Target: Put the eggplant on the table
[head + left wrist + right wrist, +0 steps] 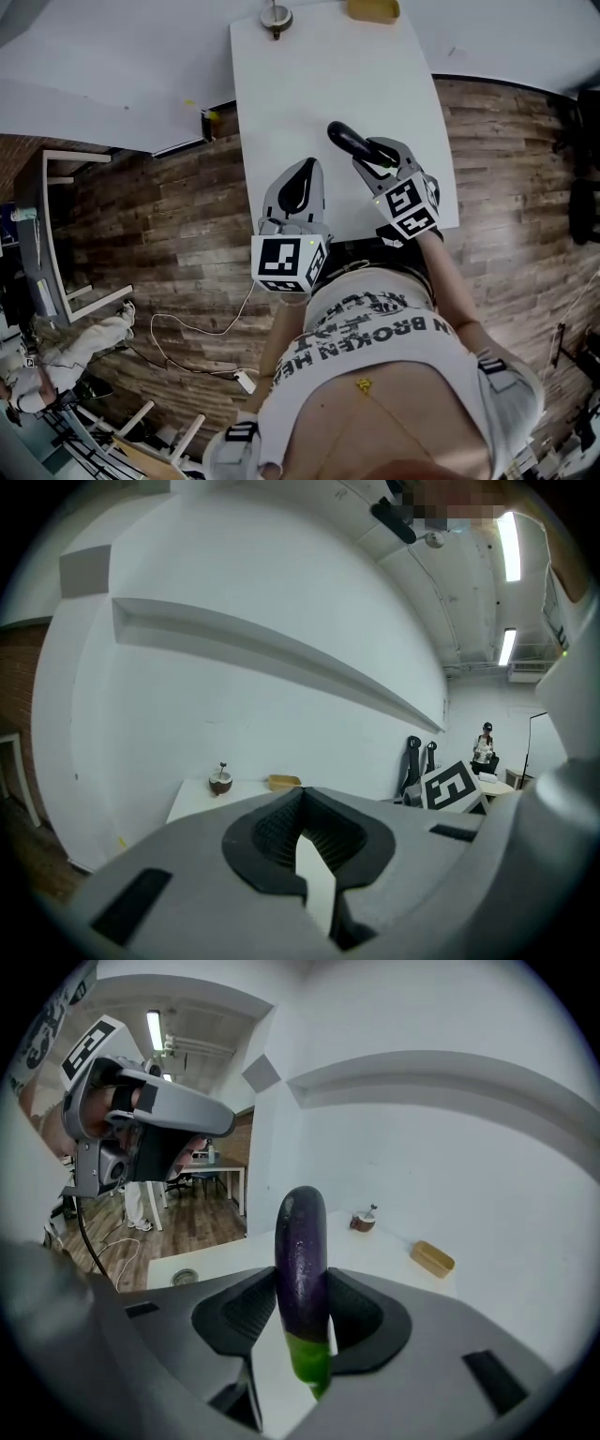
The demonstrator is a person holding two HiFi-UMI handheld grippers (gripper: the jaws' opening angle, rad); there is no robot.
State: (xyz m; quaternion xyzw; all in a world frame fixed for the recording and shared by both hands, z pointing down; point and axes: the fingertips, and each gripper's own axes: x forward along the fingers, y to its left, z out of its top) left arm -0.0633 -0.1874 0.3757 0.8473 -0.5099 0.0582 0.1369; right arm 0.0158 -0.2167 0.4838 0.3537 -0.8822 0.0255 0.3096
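Wood-plank floor [159, 216] seen around table [319, 75]. White table run lengthwise away from person [394, 375]. Left gripper [307, 169] held over table's near end, jaws closed together, empty. Right gripper [375, 155] clamped on eggplant [300, 1260] over table's near end; long axis set along jaws, purple tip pointed toward table's far end, green stem end toward person. Yellow block [372, 9] seen at table's far end.

In the middle of the head view both forearms reach forward side by side, the left gripper [305, 173] with jaws closed together and empty, the right gripper [375, 157] just beside it, angled downward, clamping the eggplant [345, 138].
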